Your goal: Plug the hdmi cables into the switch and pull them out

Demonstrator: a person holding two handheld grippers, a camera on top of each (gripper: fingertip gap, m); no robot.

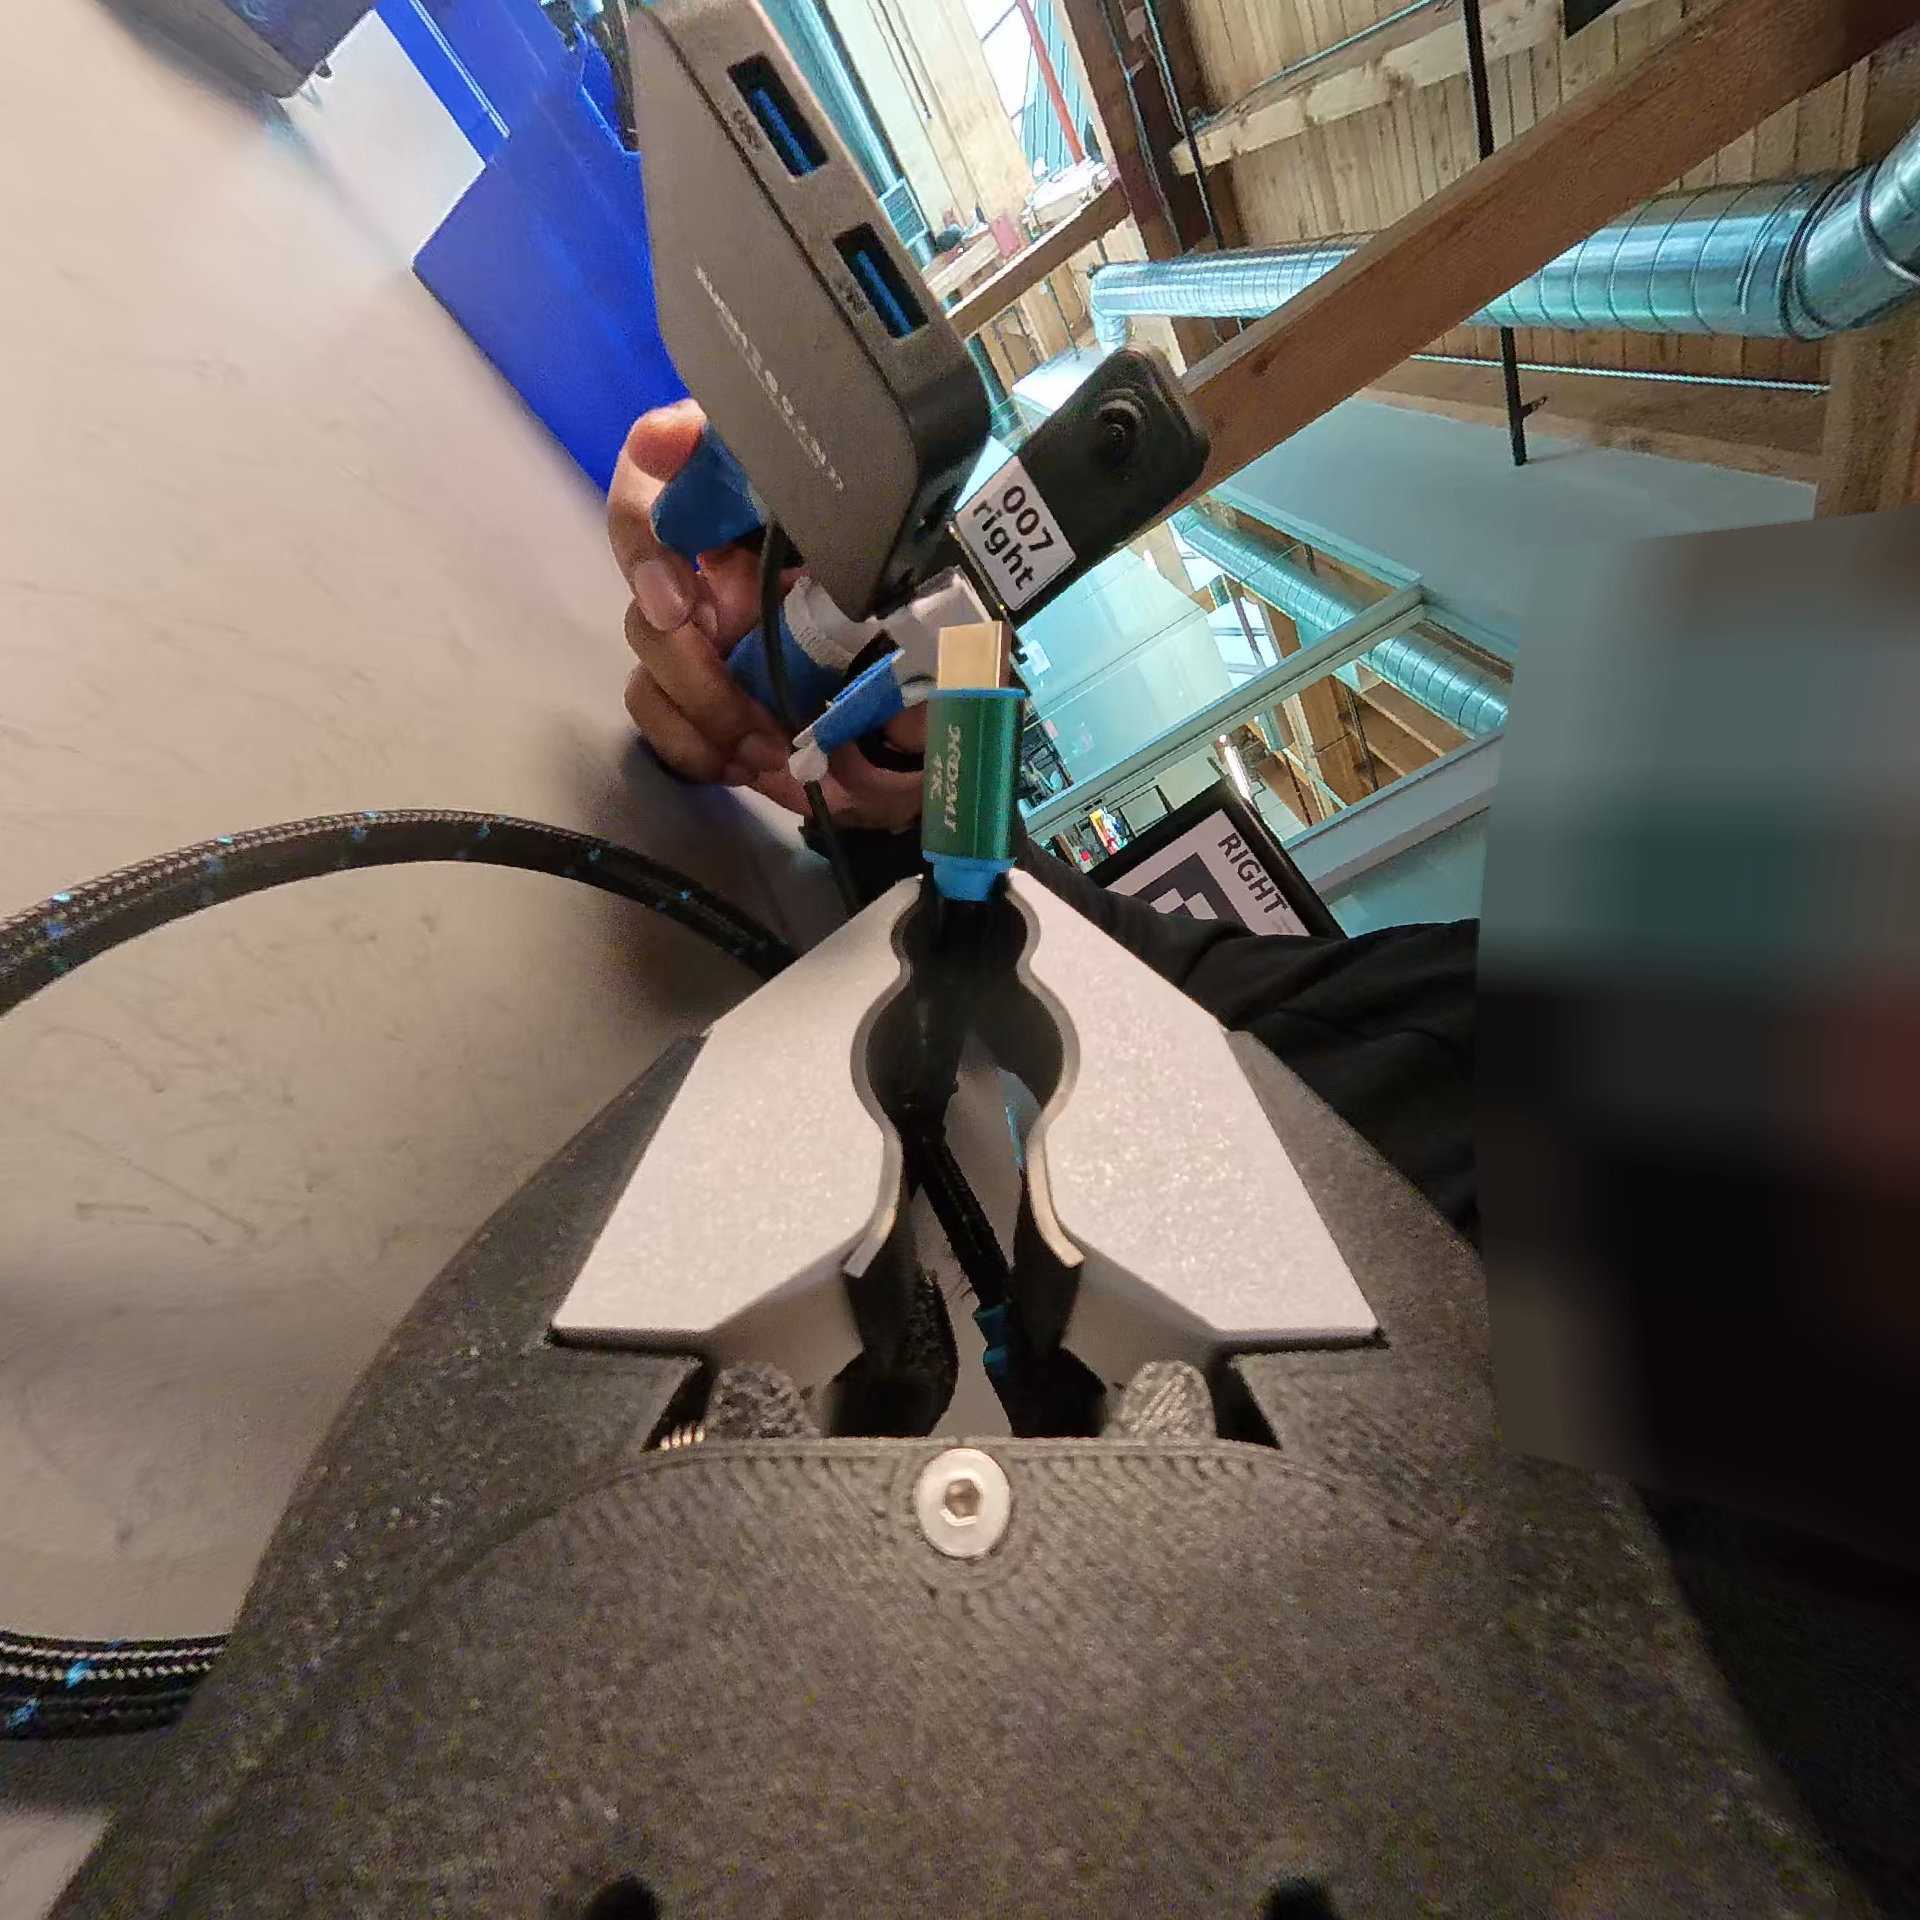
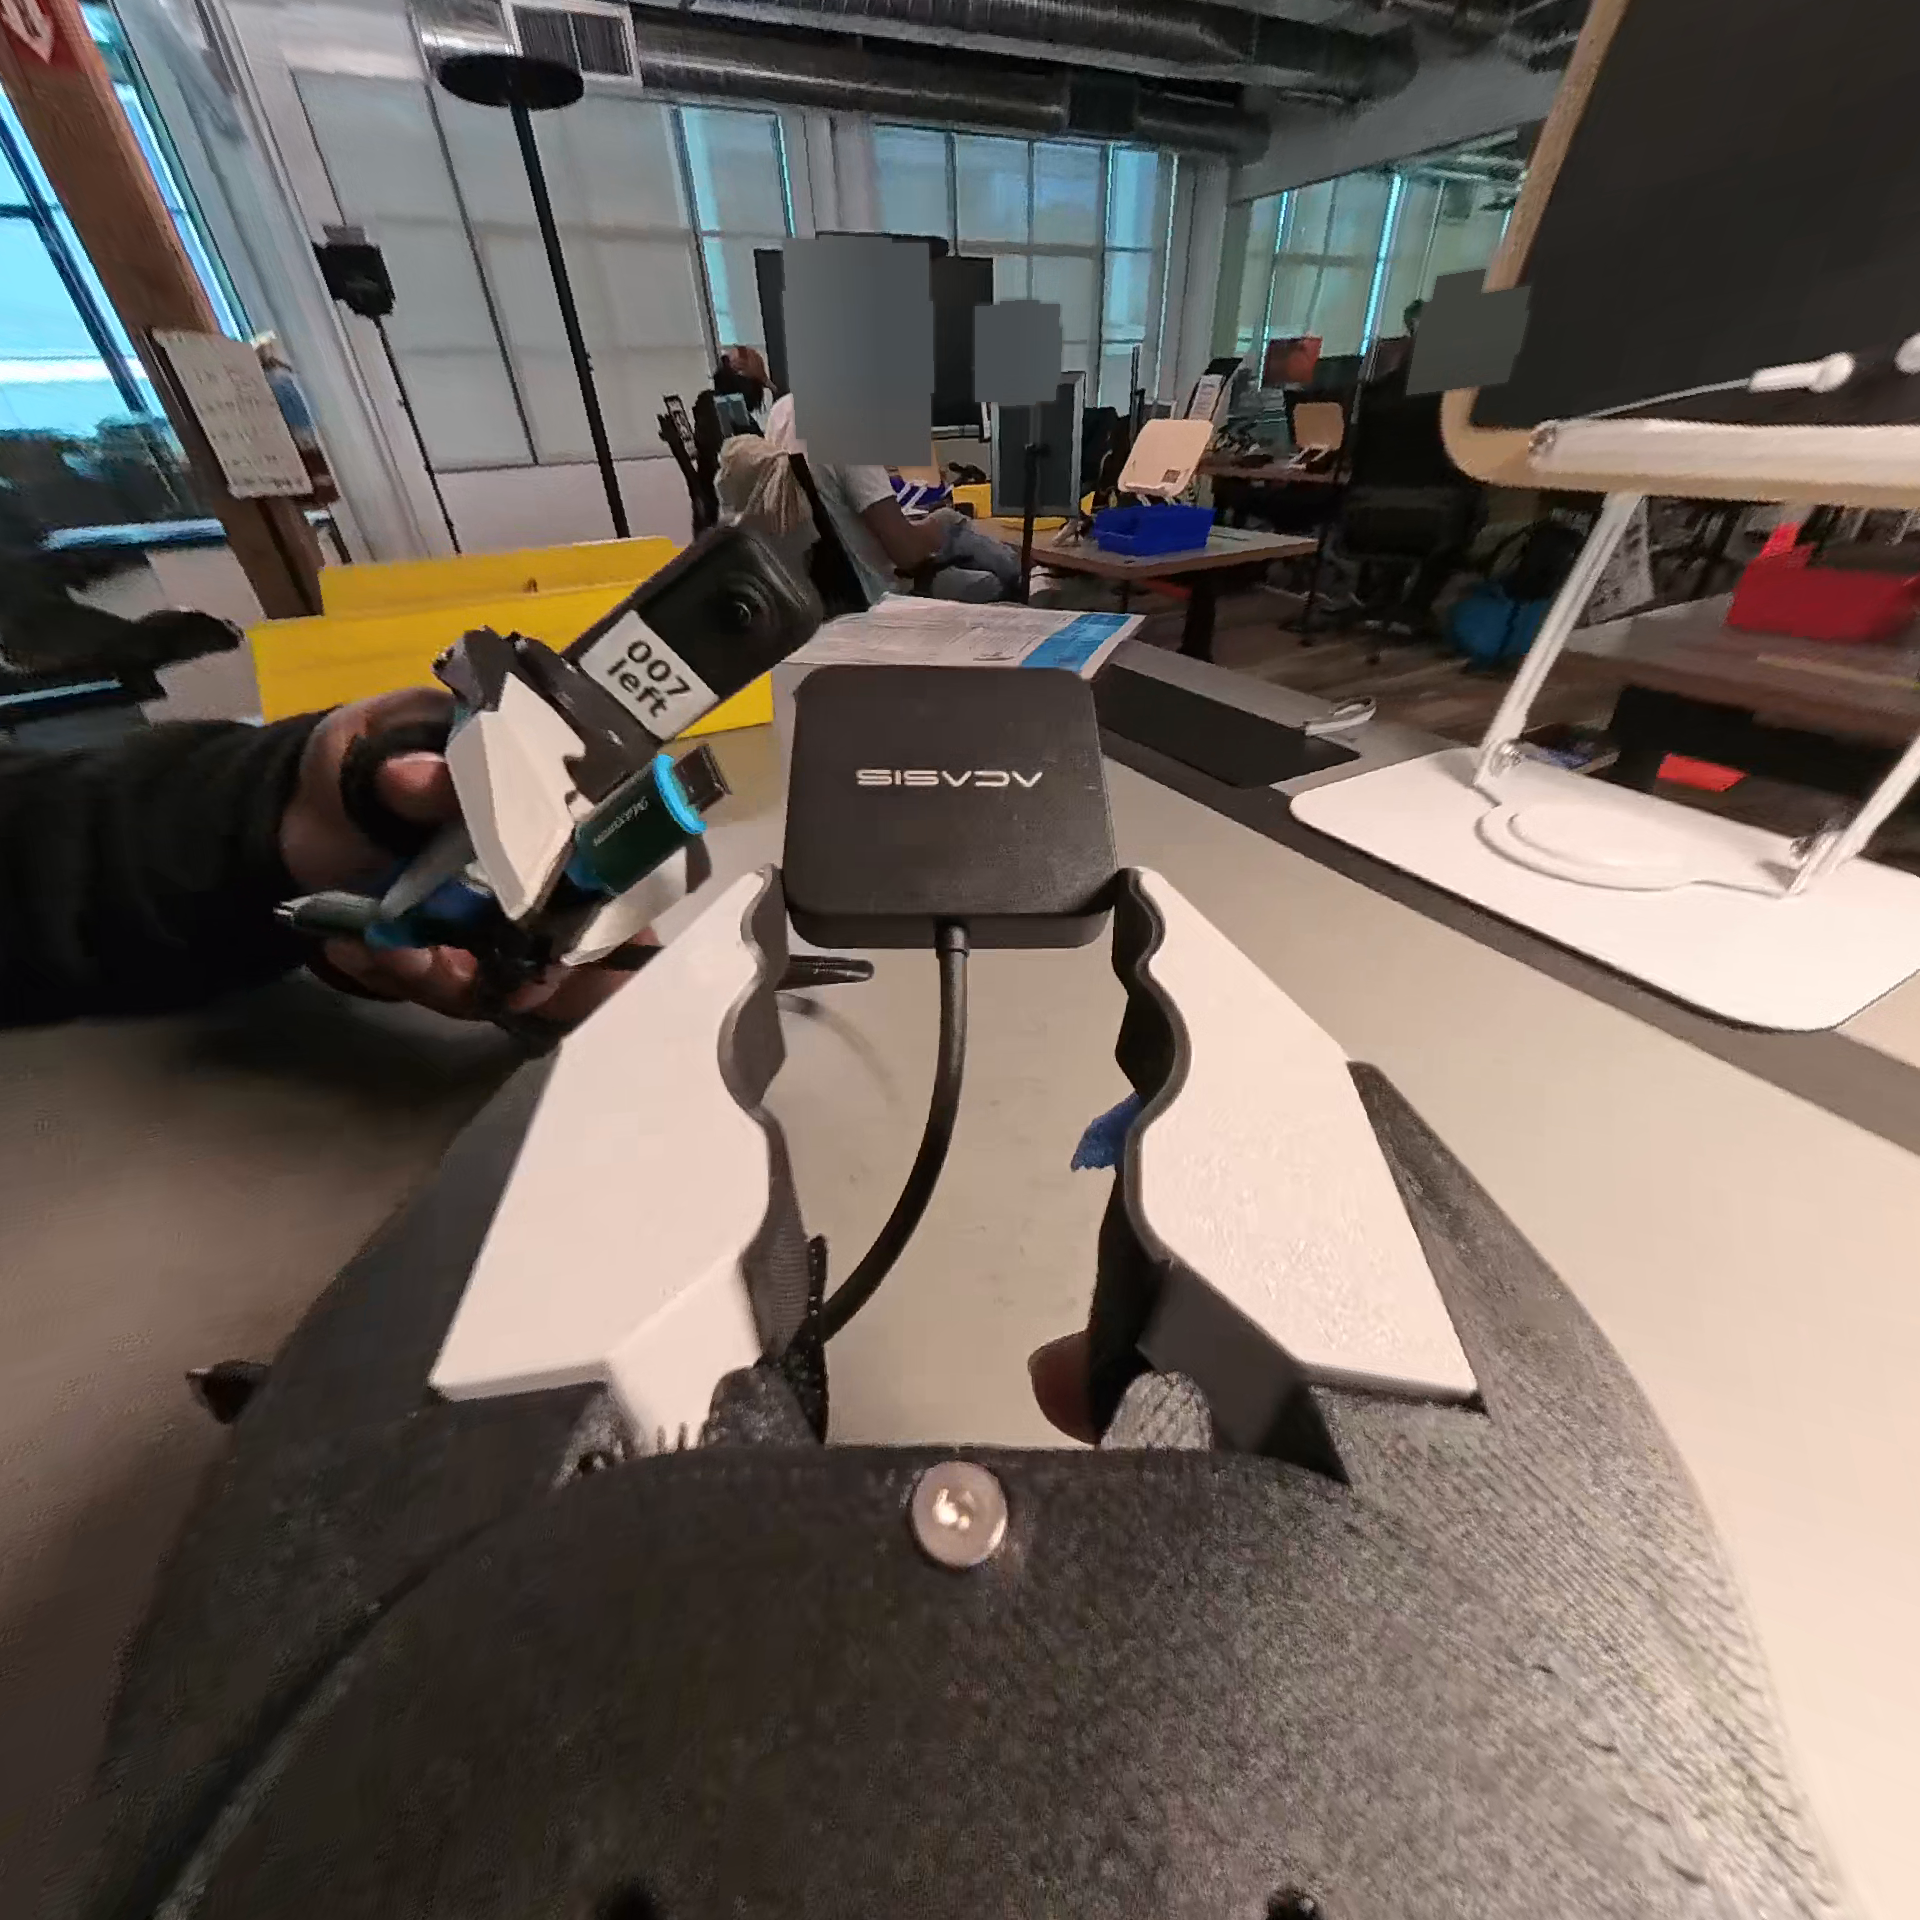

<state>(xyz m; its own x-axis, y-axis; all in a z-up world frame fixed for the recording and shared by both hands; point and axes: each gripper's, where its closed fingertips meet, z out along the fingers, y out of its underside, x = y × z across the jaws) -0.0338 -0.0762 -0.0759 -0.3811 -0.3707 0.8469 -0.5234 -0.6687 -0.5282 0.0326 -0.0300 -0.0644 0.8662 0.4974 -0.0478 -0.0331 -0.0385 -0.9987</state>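
While level, right gripper [image 2: 945, 904] on switch [image 2: 940, 795].

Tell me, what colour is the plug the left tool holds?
Green shell with a blue collar and gold metal tip; clearest in the left wrist view.

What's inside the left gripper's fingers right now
The left gripper is shut on the braided HDMI cable, just behind its green plug, whose metal tip points toward the switch. The stretch of cable between the fingers is mostly covered.
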